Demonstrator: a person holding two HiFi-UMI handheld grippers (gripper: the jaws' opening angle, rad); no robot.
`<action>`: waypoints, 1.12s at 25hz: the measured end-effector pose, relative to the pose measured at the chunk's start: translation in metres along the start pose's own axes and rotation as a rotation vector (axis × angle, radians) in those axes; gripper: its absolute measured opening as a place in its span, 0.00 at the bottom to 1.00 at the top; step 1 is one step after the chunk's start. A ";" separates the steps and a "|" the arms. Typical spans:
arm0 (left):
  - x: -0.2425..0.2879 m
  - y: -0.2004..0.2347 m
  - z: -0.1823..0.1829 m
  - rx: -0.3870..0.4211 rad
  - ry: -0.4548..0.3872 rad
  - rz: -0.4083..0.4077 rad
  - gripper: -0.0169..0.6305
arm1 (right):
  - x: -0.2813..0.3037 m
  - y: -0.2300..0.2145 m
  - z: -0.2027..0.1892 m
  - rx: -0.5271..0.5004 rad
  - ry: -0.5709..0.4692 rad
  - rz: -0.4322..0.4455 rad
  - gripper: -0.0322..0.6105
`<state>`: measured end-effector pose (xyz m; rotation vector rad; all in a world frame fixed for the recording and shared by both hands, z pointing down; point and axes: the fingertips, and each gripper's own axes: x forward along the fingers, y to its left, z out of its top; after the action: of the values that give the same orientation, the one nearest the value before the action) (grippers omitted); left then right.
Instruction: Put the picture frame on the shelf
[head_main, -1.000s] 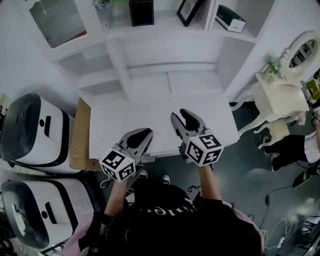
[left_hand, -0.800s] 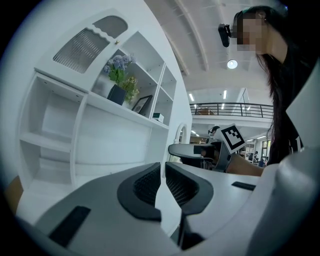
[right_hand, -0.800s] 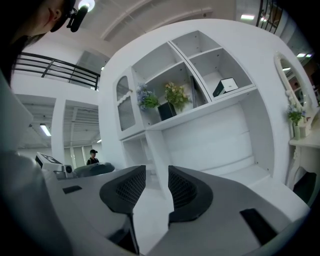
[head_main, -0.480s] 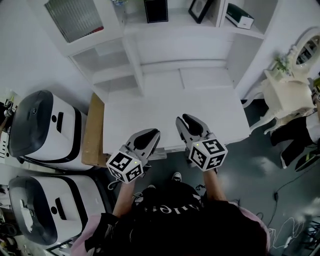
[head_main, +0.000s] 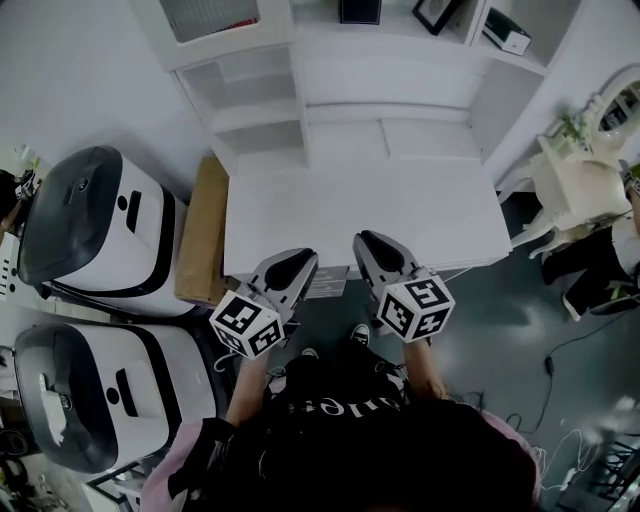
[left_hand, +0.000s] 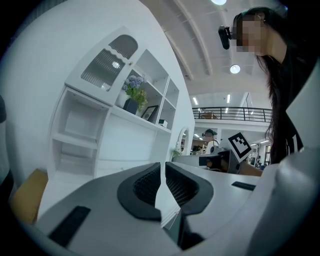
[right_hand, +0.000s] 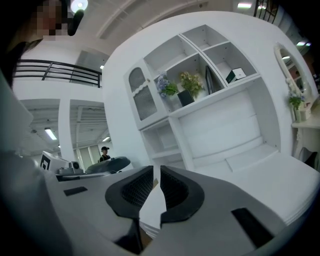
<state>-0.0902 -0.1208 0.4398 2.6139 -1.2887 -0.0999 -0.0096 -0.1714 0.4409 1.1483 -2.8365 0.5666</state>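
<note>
The black picture frame (head_main: 437, 12) leans in an upper shelf bay of the white unit, far from both grippers; it also shows as a picture frame (left_hand: 149, 112) in the left gripper view and a picture frame (right_hand: 208, 80) in the right one. My left gripper (head_main: 290, 268) hovers at the desk's front edge with its jaws together and nothing in them (left_hand: 163, 172). Beside it, my right gripper (head_main: 375, 245) is closing; only a thin slit is left between its pads, with nothing in it (right_hand: 156, 180).
The white desk (head_main: 360, 215) is bare under the shelf unit. On the shelf stand a potted plant (right_hand: 187, 87) and a small box (head_main: 505, 30). Two white-and-black machines (head_main: 95, 235) and a brown board (head_main: 205, 230) stand left; an ornate white table (head_main: 580, 190) right.
The right gripper's jaws have gone from wide apart to nearly together. Both grippers have drawn back toward the desk's front edge, and the shelf sits higher in the head view.
</note>
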 end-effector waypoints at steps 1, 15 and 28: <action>-0.008 0.001 -0.001 -0.002 -0.001 0.000 0.09 | 0.000 0.007 -0.005 -0.004 0.006 0.001 0.16; -0.069 0.004 -0.005 -0.028 -0.026 -0.022 0.09 | -0.016 0.063 -0.033 -0.019 0.029 -0.019 0.15; -0.093 0.011 -0.002 -0.029 -0.045 -0.036 0.09 | -0.006 0.090 -0.045 -0.034 0.055 -0.011 0.14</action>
<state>-0.1554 -0.0534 0.4412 2.6247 -1.2457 -0.1827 -0.0717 -0.0923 0.4530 1.1246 -2.7803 0.5387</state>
